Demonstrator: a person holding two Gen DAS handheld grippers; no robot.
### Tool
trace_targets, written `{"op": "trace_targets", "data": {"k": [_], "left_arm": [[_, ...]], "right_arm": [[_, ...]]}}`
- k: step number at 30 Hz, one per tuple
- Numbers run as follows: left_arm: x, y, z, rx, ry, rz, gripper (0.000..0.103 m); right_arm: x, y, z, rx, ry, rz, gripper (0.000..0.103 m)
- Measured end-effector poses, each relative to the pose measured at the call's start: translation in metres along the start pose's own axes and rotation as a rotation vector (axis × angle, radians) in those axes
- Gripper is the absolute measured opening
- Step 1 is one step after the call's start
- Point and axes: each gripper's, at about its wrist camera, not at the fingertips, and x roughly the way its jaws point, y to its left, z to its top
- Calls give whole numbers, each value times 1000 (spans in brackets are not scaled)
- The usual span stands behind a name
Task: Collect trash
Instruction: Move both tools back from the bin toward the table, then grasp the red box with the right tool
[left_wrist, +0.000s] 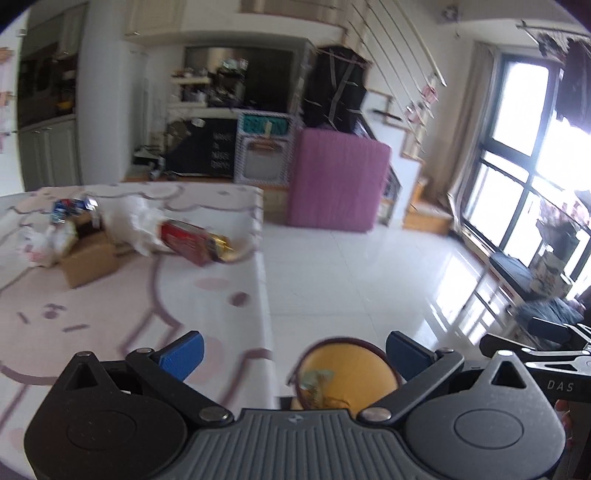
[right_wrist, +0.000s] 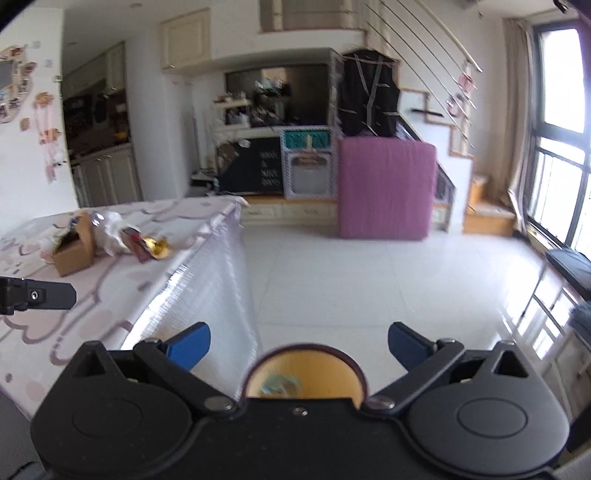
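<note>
Trash sits in a loose heap at the left of both views, on the table (left_wrist: 110, 295) with the pink cartoon cloth, well apart from both tools. The heap holds an open carton (left_wrist: 90, 258), a crumpled white bag (left_wrist: 135, 221), a red pack (left_wrist: 188, 240) with a gold end lying just beside the bag, a small blue wrapper (left_wrist: 68, 210) at the back, and a pale wad (left_wrist: 37, 243) at far left.

Left gripper (left_wrist: 293, 354) has its blue pads spread wide and nothing between them; right gripper (right_wrist: 299, 345) is the same, wide and empty. Low in the middle of each view stands the yellow bin (left_wrist: 351, 373), with some scraps already in it.

All of it looks light. The bag and the wad should be soft and will likely crush and sag, so pinching a bunched fold seems best. The red pack looks glossy and may slip; a grip across its flat middle or its crimped end would probably hold. The carton is stiffer, and one upright wall or flap is the likely place to pinch. Blur hides finer detail.
</note>
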Motion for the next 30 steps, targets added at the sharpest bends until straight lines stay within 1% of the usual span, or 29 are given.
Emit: {"op": "trace_targets", "data": {"k": [5, 8, 13, 18, 21, 23, 27, 30], "left_arm": [[-12, 38, 5, -34, -42, 69, 103], [-16, 63, 8, -62, -57, 100, 103], [-17, 99, 13, -112, -72, 158, 103], [-9, 127, 23, -156, -100, 218, 103], [4, 138, 30, -180, -124, 254, 103], [20, 148, 34, -205, -133, 278, 103], [55, 165, 41, -280, -120, 312, 103], [81, 176, 47, -329, -114, 323, 103]], "right_arm": [[13, 33, 10, -11, -47, 60, 103], [22, 55, 15, -8, -60, 117, 103], [40, 96, 20, -28, -65, 162, 103], [58, 125, 24, -54, -50, 211, 103], [69, 138, 27, -76, -63, 230, 103], [78, 145, 31, -91, -48, 239, 103], [94, 155, 36, -107, -34, 254, 103], [108, 161, 39, -123, -30, 267, 103]]}}
